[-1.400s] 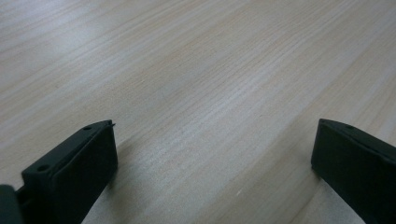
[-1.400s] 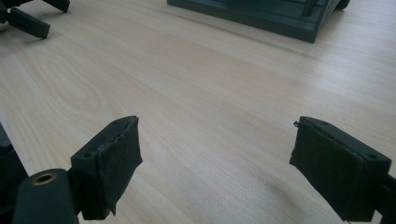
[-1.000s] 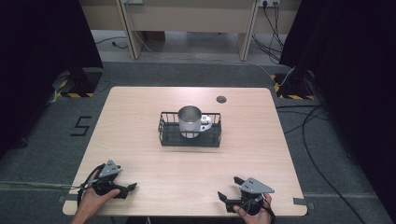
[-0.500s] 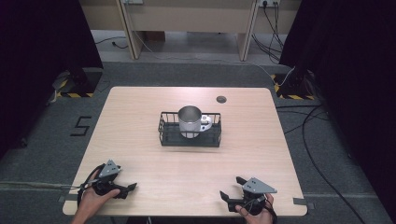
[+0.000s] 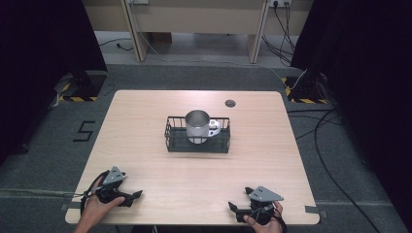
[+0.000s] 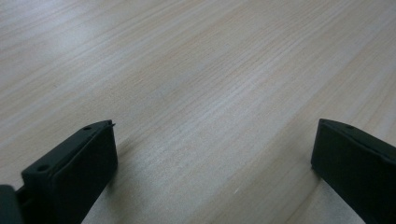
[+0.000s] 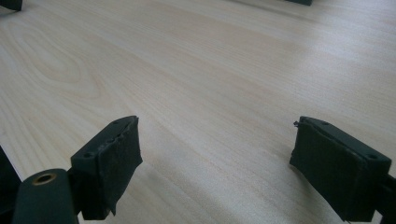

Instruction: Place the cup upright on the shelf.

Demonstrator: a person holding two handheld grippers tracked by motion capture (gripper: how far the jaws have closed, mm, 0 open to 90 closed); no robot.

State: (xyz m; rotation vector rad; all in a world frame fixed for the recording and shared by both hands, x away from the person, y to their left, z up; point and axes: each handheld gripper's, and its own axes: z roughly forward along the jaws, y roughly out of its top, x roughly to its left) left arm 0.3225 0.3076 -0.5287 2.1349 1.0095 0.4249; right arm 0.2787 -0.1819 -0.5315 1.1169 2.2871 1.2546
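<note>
Mid-table, slightly toward the far edge: black wire basket (image 5: 197, 141), rectangular, open grid walls, sits flat on the wood. Metal mug (image 5: 197, 127) stands upright inside it, left of centre, mouth up, brushed silver finish, rim above the basket wall. Pale metallic piece just right of the mug inside the basket, touching or overlapping it, too small to identify; could be the handle.

Left gripper (image 5: 132, 196) rests at the near-left corner of the table (image 5: 145, 121), held by the person's left hand (image 5: 95, 205), jaws pointing right. Its own view shows both jaws spread wide, bare wood grain between them, nothing held.

Right gripper (image 5: 236, 212) sits at the near-right edge, right hand (image 5: 265, 222) behind it, jaws pointing left. Jaws likewise wide apart, nothing between the pads; the left pad's foam looks frayed at the edge.

Both grippers well apart from the basket.

Writing: a "5" (image 5: 85, 131) marked on the floor left of the table. No label readable on the mug or basket. Dark round grommet (image 5: 230, 103) near the table's far edge.
</note>
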